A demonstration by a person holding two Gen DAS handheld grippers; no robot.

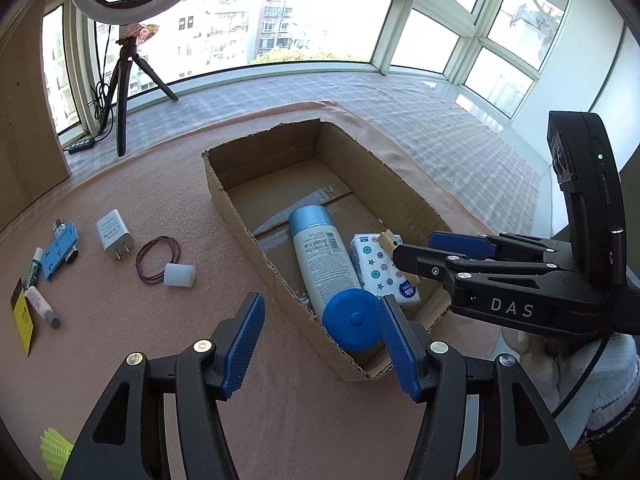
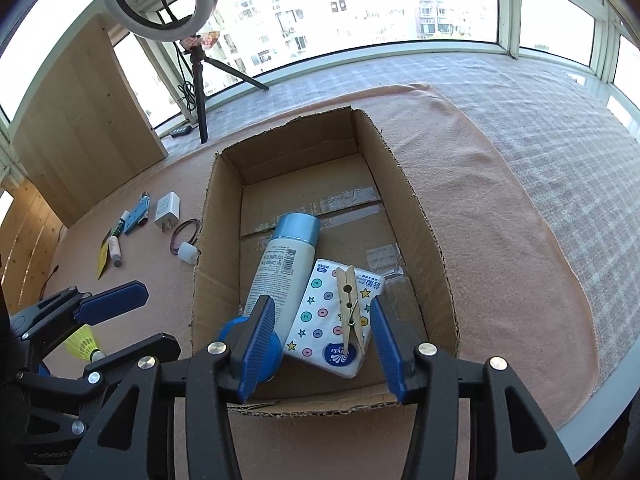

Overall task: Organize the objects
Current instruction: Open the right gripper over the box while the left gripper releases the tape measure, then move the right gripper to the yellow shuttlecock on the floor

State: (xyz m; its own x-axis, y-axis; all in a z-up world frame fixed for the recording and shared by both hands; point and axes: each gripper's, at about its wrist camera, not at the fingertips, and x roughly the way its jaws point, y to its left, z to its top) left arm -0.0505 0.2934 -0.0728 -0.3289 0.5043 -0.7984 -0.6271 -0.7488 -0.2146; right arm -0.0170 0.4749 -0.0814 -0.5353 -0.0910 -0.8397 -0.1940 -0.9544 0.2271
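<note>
Both claws hang released over the near end of the box [image 2: 424, 216], where the clothespin [image 2: 349, 308] lies loose on the tissue pack [image 2: 320, 332] between the right claw [image 2: 320, 340]'s pads. The remaining items, charger [image 1: 114, 234] included, lie left of the box on the table [image 1: 160, 184], nearer the left claw [image 1: 320, 340].

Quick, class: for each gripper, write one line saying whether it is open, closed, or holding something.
Left gripper: open, holding nothing.
Right gripper: open; the wooden clothespin lies on the tissue pack between its fingers, not gripped.
</note>
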